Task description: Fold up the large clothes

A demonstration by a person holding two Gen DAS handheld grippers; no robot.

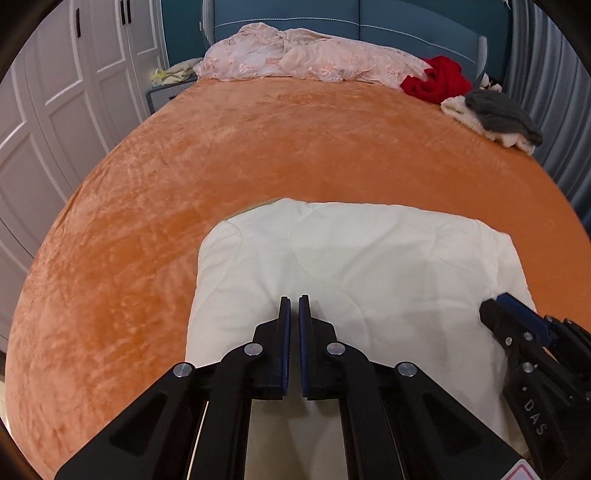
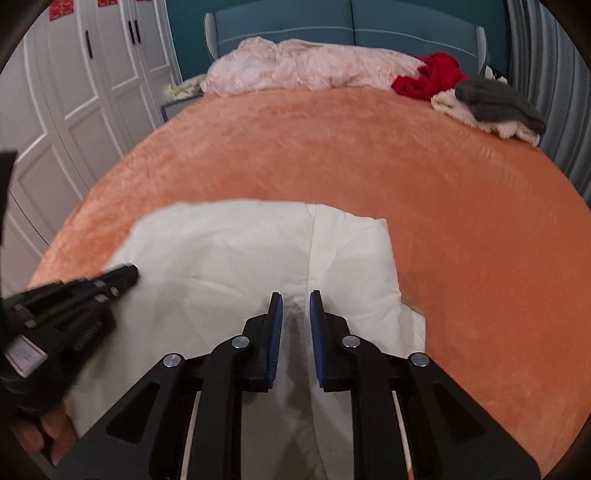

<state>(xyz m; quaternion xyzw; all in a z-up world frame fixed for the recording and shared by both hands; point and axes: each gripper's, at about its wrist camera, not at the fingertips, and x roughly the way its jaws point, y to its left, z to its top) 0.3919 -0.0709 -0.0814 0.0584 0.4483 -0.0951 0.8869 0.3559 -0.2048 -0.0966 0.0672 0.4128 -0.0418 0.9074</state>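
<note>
A folded white quilted garment [image 1: 369, 251] [image 2: 229, 251] lies on the near part of an orange plush bed cover [image 1: 258, 147] [image 2: 461, 192]. My left gripper [image 1: 294, 301] hangs over its near left part with its blue pads almost touching; I see no cloth between the tips. In the right wrist view the left gripper [image 2: 131, 273] points in from the left, held by a hand [image 2: 37, 435]. My right gripper [image 2: 295, 295] sits over the garment's near right part with a raised fold of white cloth pinched between its pads. The right gripper [image 1: 496, 301] also shows at the left wrist view's right edge.
Crumpled pink bedding [image 1: 306, 55] lies along the blue headboard [image 1: 406, 18]. A red garment [image 1: 436, 79] and a grey and cream pile [image 1: 495, 114] sit at the far right corner. White wardrobe doors [image 1: 55, 110] stand left of the bed, a grey curtain [image 1: 546, 92] right.
</note>
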